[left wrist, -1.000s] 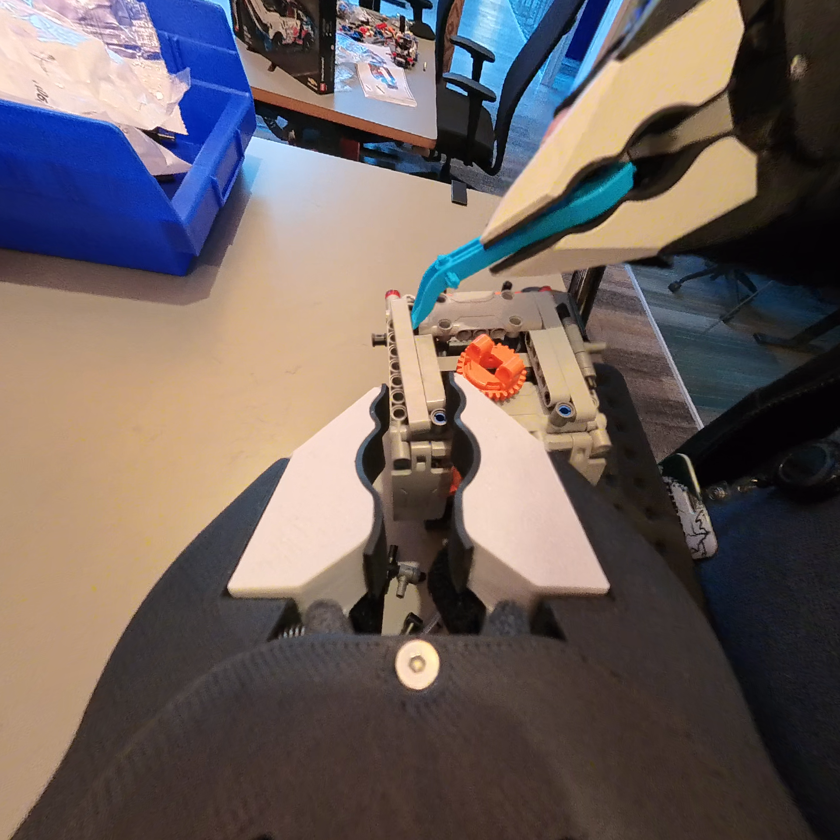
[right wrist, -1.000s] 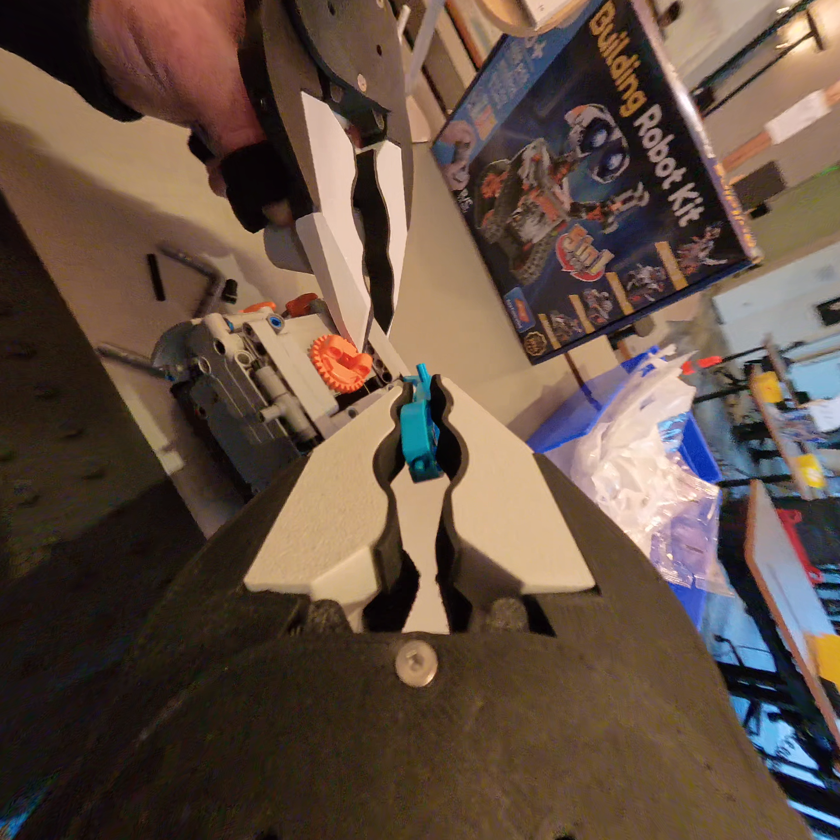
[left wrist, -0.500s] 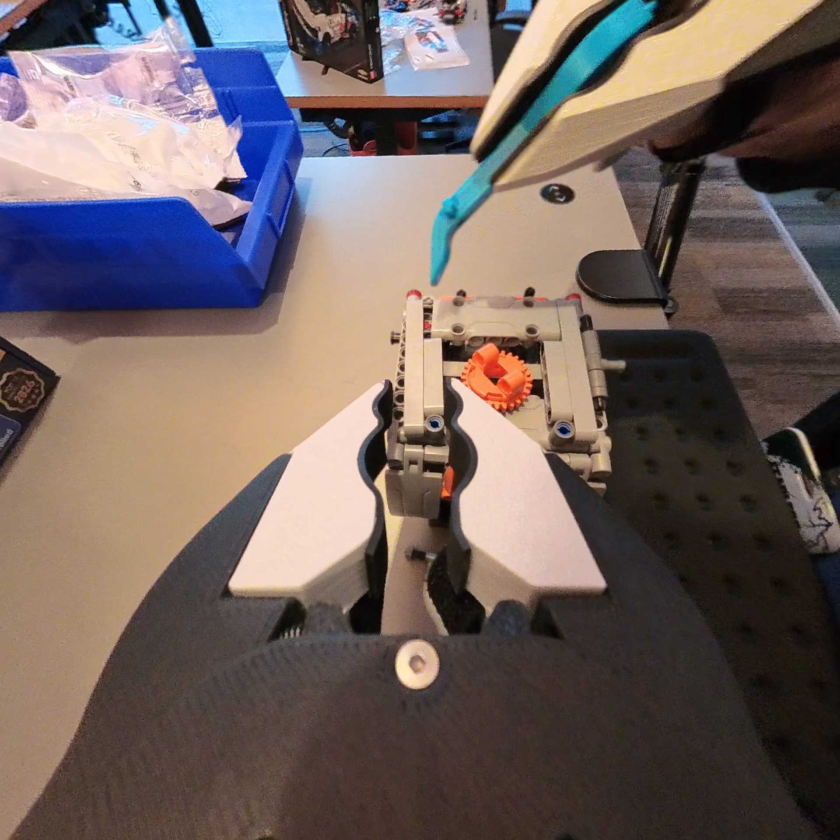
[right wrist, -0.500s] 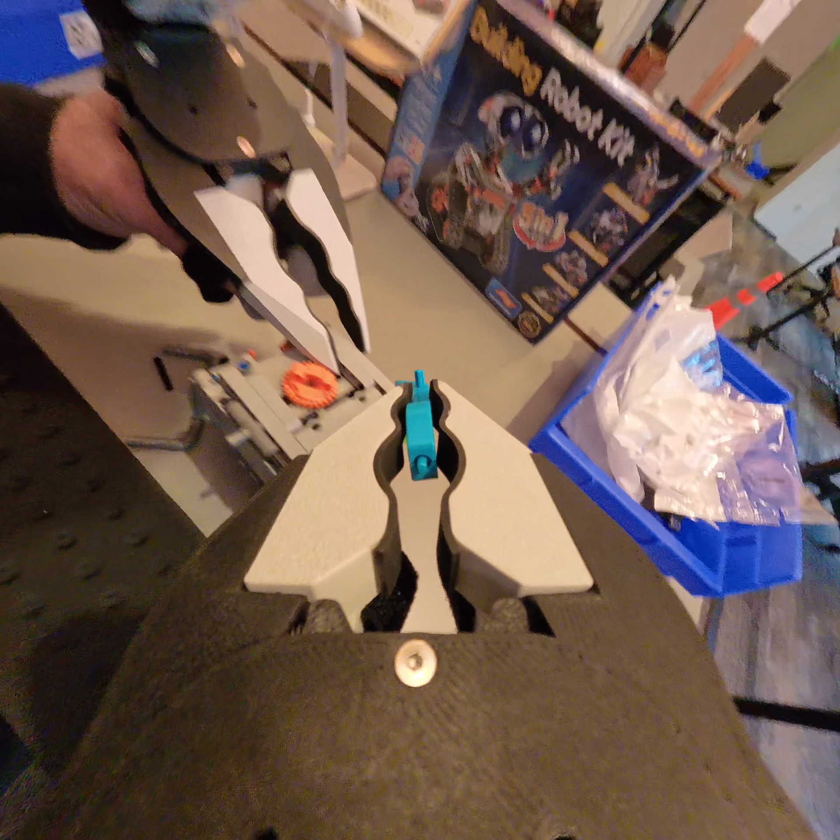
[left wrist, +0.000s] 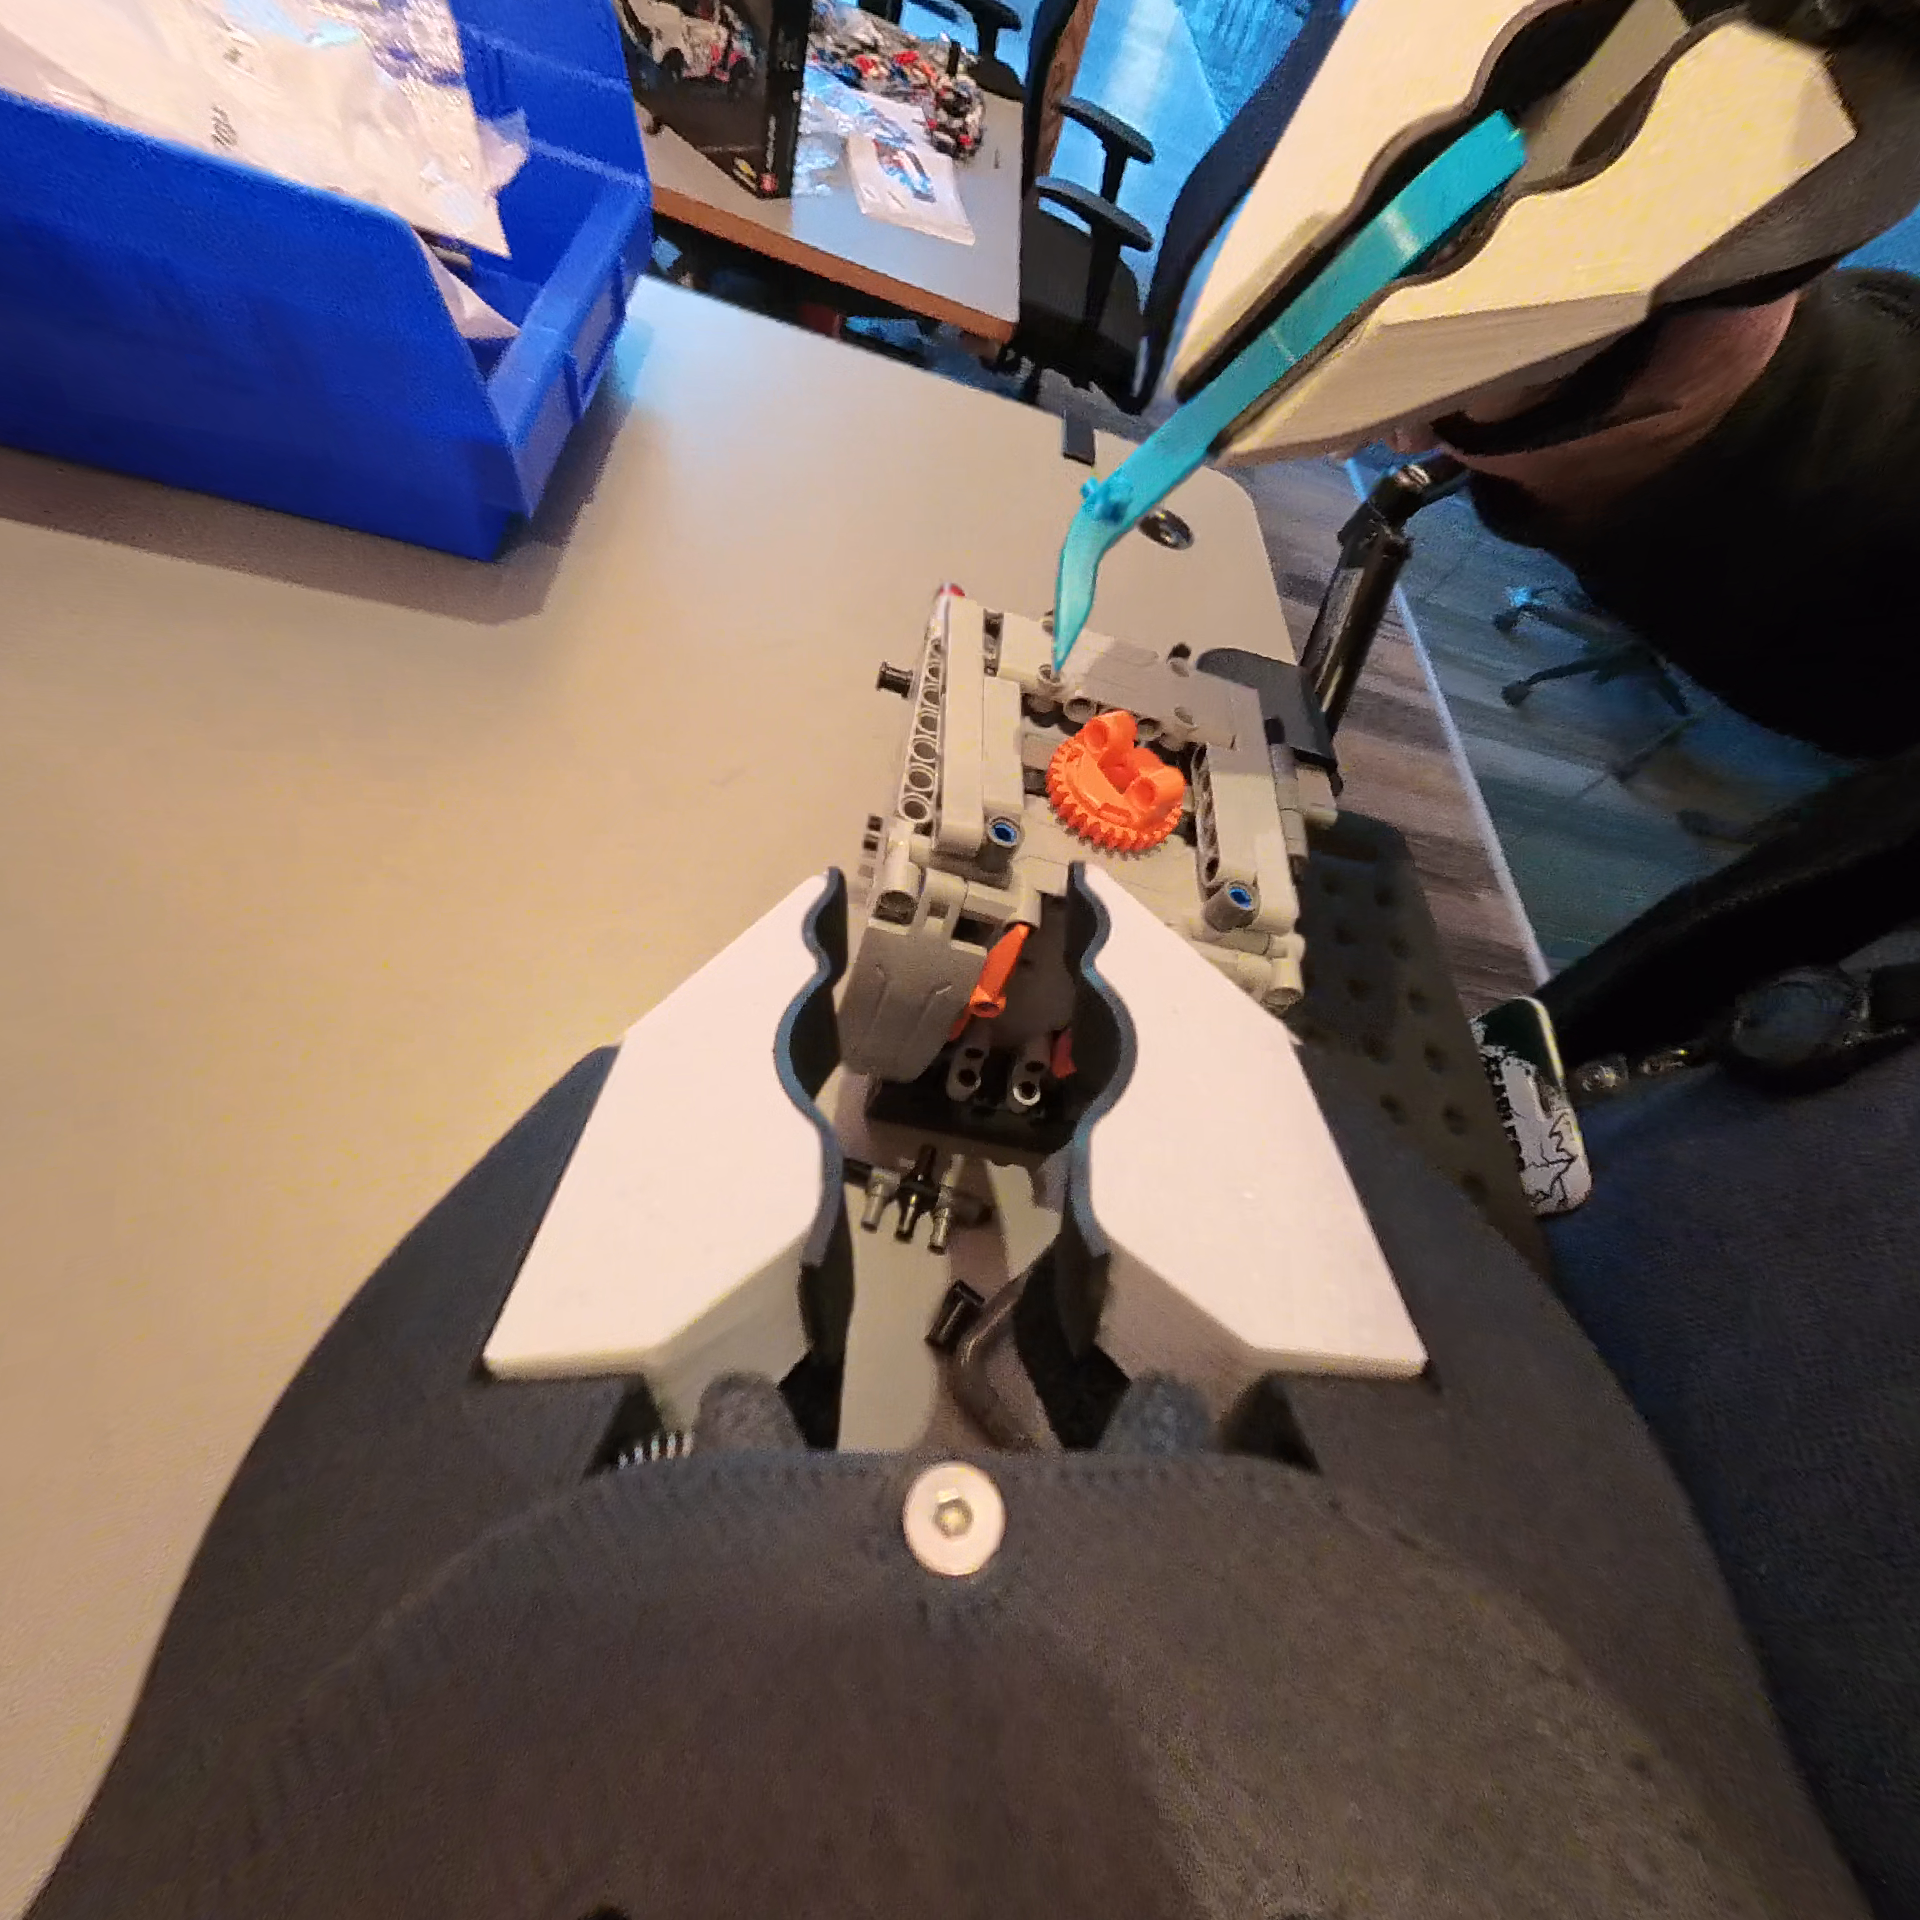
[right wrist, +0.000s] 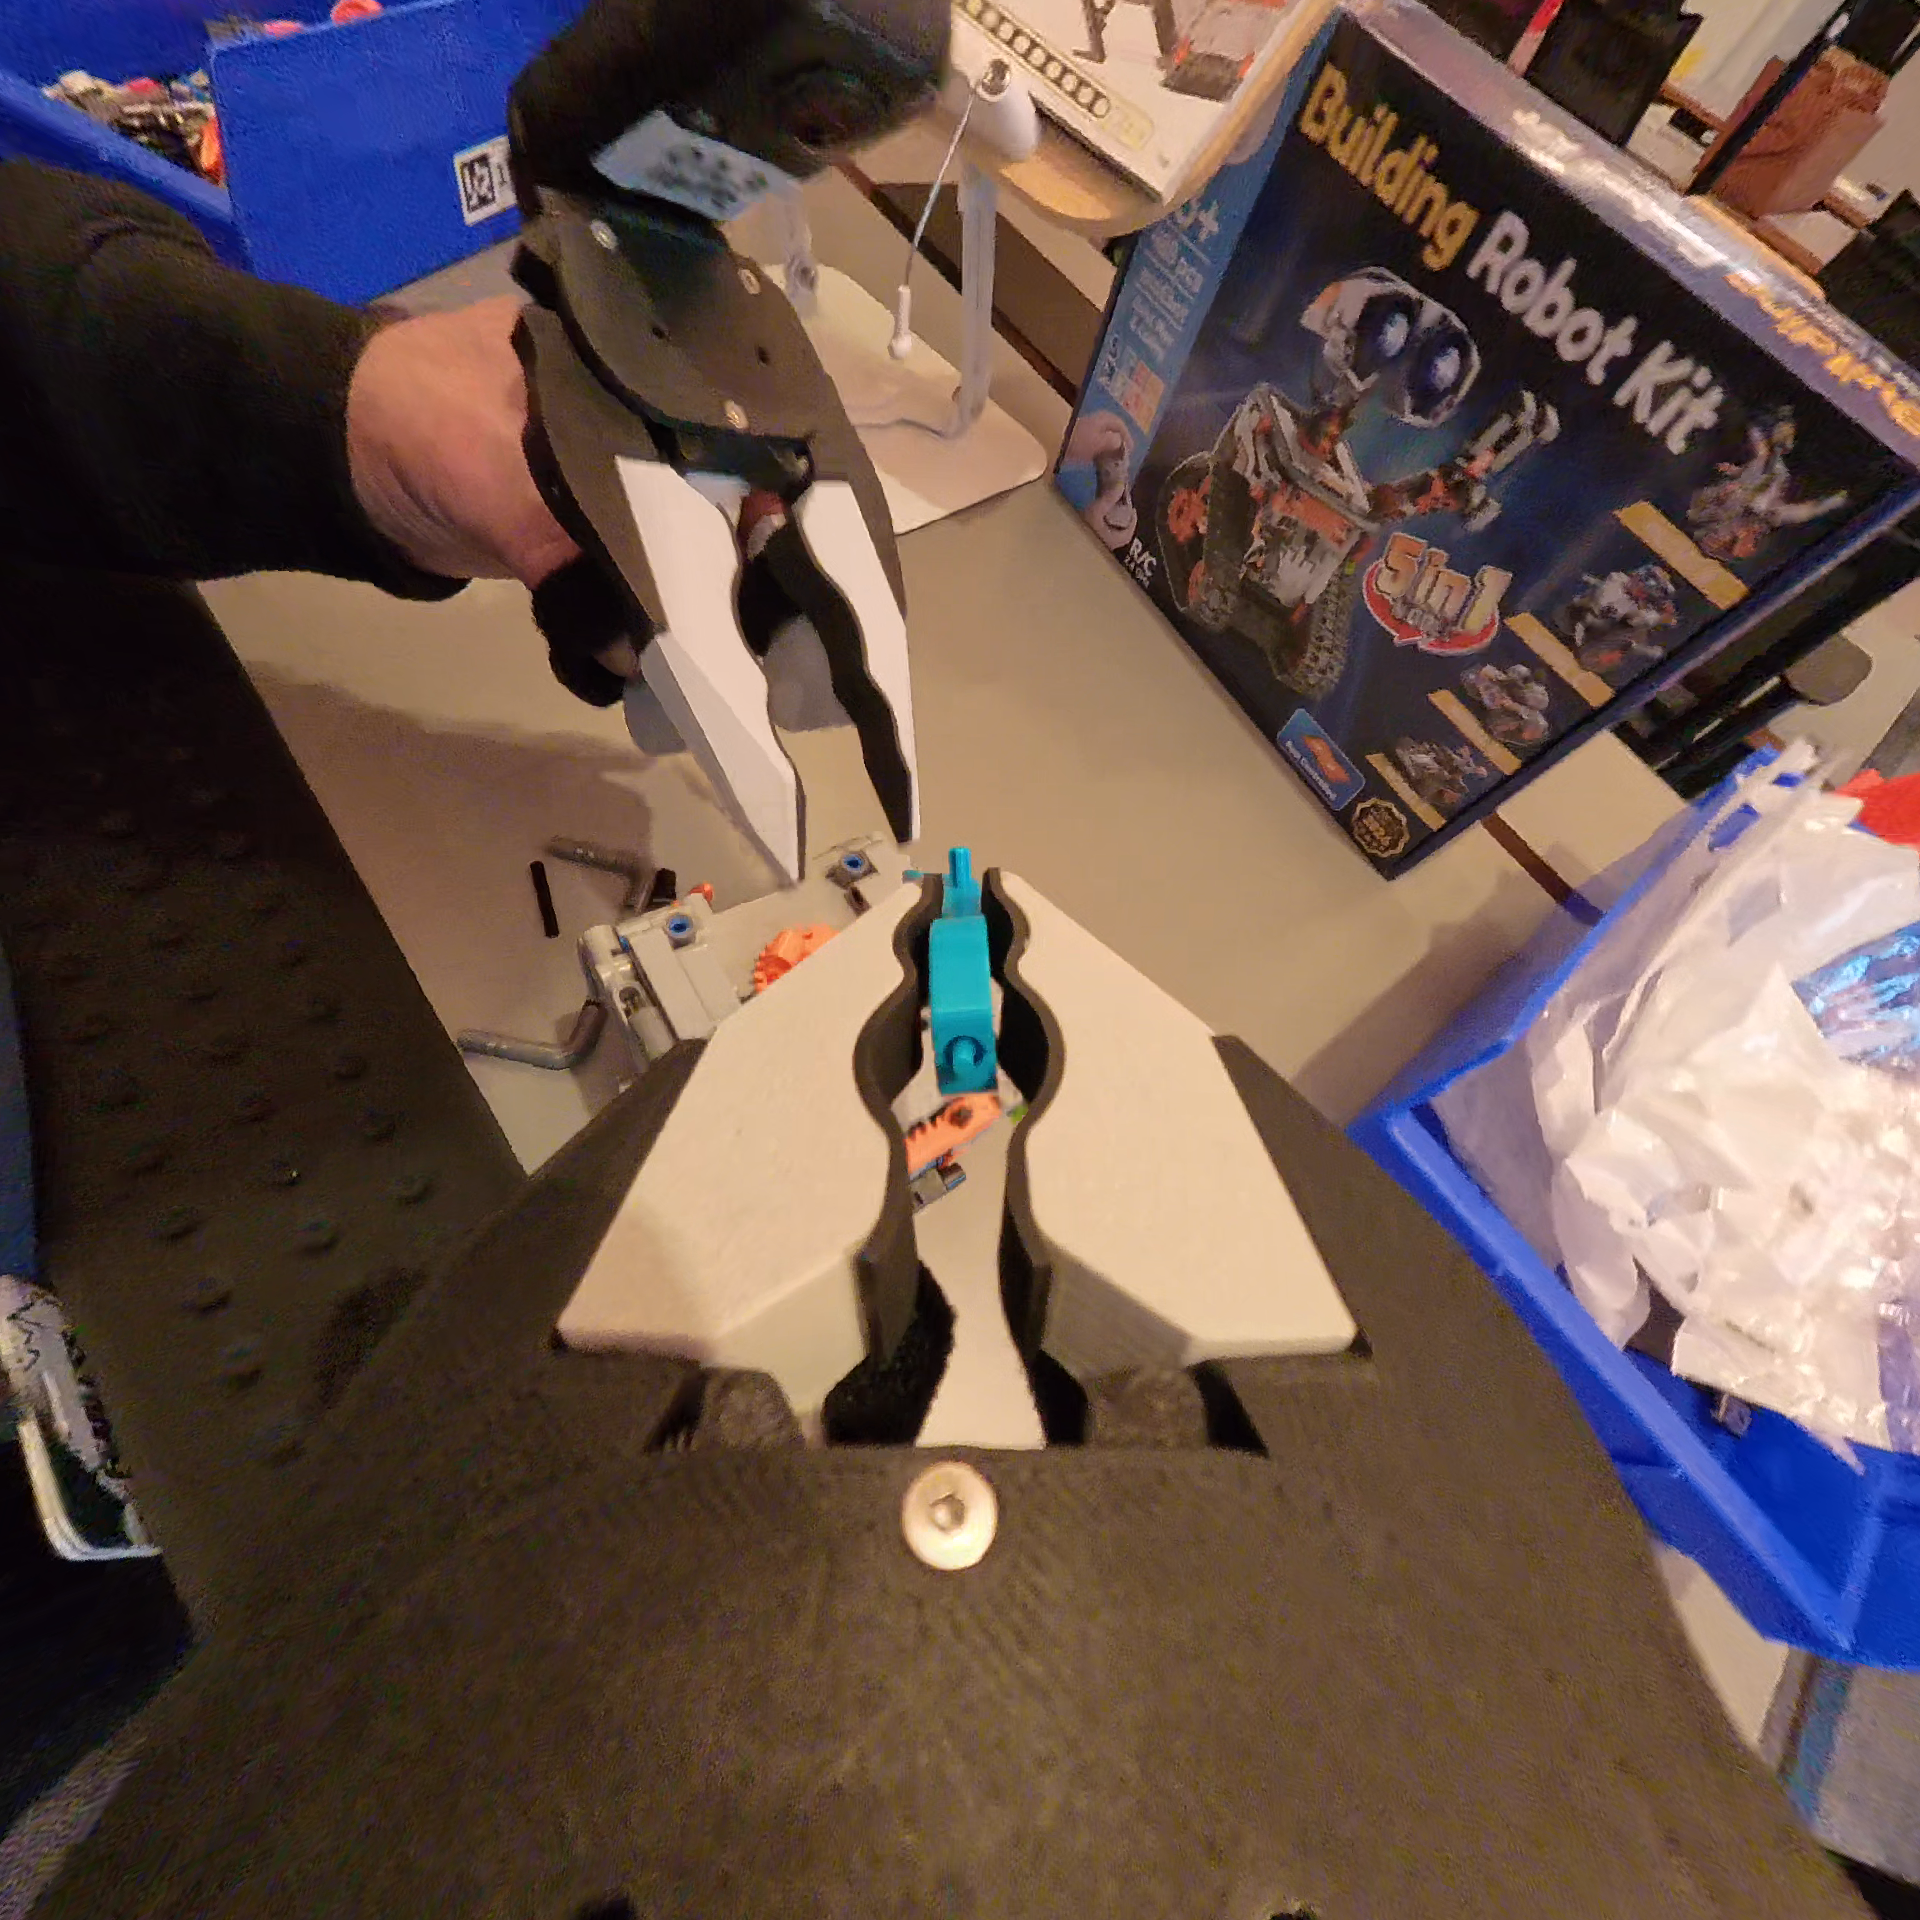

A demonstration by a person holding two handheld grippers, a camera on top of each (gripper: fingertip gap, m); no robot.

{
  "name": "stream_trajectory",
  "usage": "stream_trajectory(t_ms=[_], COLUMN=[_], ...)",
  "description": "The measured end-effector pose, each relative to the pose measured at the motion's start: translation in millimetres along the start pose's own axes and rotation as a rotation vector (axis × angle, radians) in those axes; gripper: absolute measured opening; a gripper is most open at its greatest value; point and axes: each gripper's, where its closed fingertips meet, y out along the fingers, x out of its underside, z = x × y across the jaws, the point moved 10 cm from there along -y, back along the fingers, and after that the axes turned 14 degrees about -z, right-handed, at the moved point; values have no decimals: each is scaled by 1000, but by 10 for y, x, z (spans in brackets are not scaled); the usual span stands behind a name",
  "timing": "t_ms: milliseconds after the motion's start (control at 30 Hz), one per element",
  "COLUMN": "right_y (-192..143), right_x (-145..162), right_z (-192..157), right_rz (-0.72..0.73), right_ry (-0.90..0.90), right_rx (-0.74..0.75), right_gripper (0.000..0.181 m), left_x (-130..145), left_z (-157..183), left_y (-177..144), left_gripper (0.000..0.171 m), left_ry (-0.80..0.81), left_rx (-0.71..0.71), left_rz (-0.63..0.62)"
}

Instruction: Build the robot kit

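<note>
A grey brick assembly (left wrist: 1081, 769) with an orange gear (left wrist: 1117, 779) on top sits at the table's edge, partly on a black mat. My left gripper (left wrist: 951, 904) straddles its near end, jaws partly apart and pressing both sides. In the right wrist view this gripper (right wrist: 847, 847) comes steeply down onto the assembly (right wrist: 665, 966). My right gripper (right wrist: 951, 883) is shut on a thin teal lever piece (right wrist: 956, 977). In the left wrist view the right gripper (left wrist: 1195, 416) hangs above right, and the teal piece's (left wrist: 1122, 499) tip touches the assembly's far beam.
A blue bin (left wrist: 312, 343) of plastic bags stands at the far left; it shows at the right in the right wrist view (right wrist: 1662, 1507). A dark kit box (right wrist: 1455, 416) stands behind. A black pin (right wrist: 540, 894) and a grey bent beam (right wrist: 597, 860) lie by the assembly. The black perforated mat (left wrist: 1382, 987) overhangs the table's edge. Some 8 centimeters of space lies between my two pairs of fingers. The black pin (right wrist: 540, 894) lies some 15 centimeters from my left tips, 20 centimeters from my right tips.
The teal piece, lifted clear half a second ago, has come back down onto the far beam. My left gripper's jaws stand wider around the assembly's near end, and its view has tilted.
</note>
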Motion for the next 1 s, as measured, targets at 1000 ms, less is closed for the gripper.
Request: stream_trajectory(t_ms=[1000], right_y=[249], right_x=[-425], right_z=[-115], right_rz=[-337], right_ry=[-384], right_rx=[-65], right_gripper=[5], left_x=[-12], left_z=[-25], left_y=[185], left_gripper=[23], left_ry=[14], left_rx=[71], left_rz=[91])
